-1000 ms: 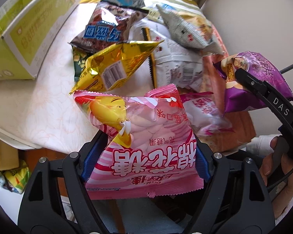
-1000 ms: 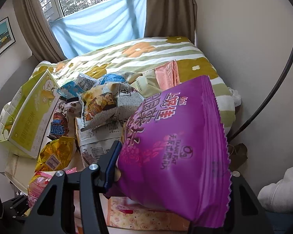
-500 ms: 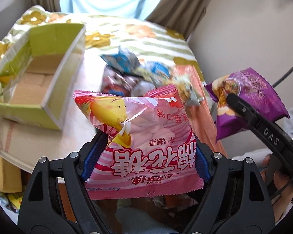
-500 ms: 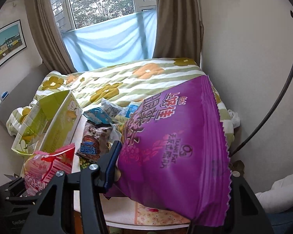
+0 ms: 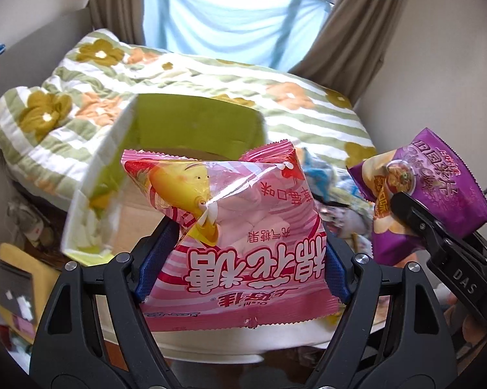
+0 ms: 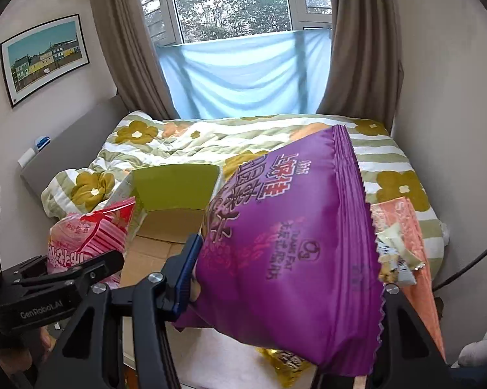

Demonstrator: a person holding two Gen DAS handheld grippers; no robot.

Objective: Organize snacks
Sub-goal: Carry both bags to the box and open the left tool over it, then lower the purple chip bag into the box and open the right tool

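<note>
Clamping each gripper's jaws: left gripper (image 5: 240, 256) on pink bag (image 5: 237, 246), right gripper (image 6: 285, 278) on purple bag (image 6: 289, 253).

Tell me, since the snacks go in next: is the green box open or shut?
Open. The box has its top flaps up, and its bare cardboard floor shows inside.

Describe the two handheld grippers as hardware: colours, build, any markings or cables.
Both are matte black plastic. The left gripper has two angular black arms with silver screw heads and blue finger pads; seen from the right wrist camera, its body reads "GenRobot.AI". The right gripper matches, with blue pads; its side is marked "DAS" in white. A thin black cable curves past on the right.
</note>
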